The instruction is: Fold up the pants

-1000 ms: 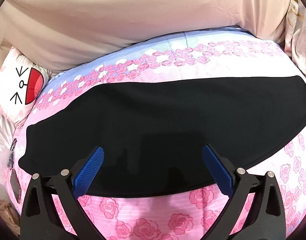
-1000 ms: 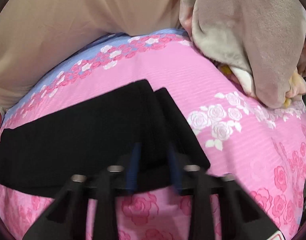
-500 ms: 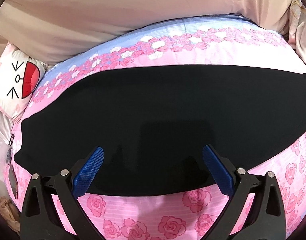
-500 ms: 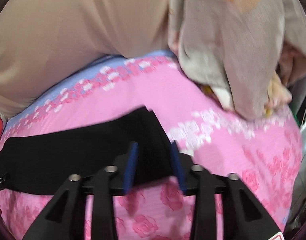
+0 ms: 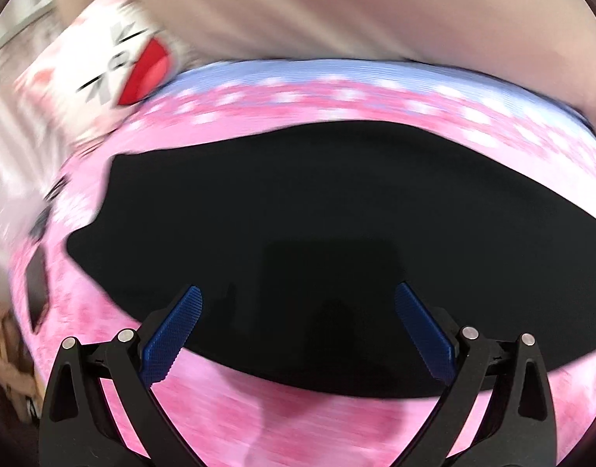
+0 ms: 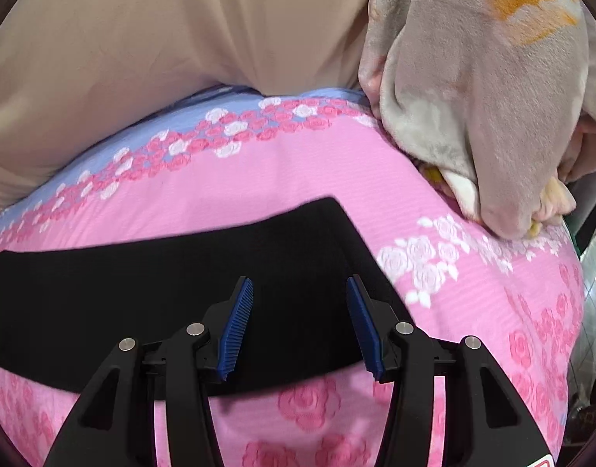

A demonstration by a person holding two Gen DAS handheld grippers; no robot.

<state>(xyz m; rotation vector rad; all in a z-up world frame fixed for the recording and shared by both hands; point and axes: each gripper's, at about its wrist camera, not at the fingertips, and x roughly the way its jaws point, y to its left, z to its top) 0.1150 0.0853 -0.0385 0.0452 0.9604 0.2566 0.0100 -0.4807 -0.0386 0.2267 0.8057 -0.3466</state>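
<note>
Two tools are in your hands, and both are over the black pants (image 5: 336,210) that lie flat on the bed with the pink rose sheet (image 6: 282,171).

Your left tool (image 5: 298,311) has its blue pads spread wide and nothing sits between them. It hangs over the near edge of the pants. A second ago this view showed the long middle of the pants; now it has swung to the left, so you see one end of the pants, with a notch in its edge. The white cartoon pillow (image 5: 115,58) looks bigger and sits higher up than before. The picture is smeared here, so small things are hard to make out.

Your right tool (image 6: 299,323) was almost pinched together a second ago. Now its blue pads (image 6: 235,327) are spread apart and hold nothing. It hangs over the other end of the pants (image 6: 181,292), near the corner. Earlier a second black flap stuck out beside that corner; now you see just one clean edge there. The grey blanket (image 6: 473,97) lies bunched on the sheet, far to the right of the pants. A beige cover (image 6: 161,50) rises behind the bed.
</note>
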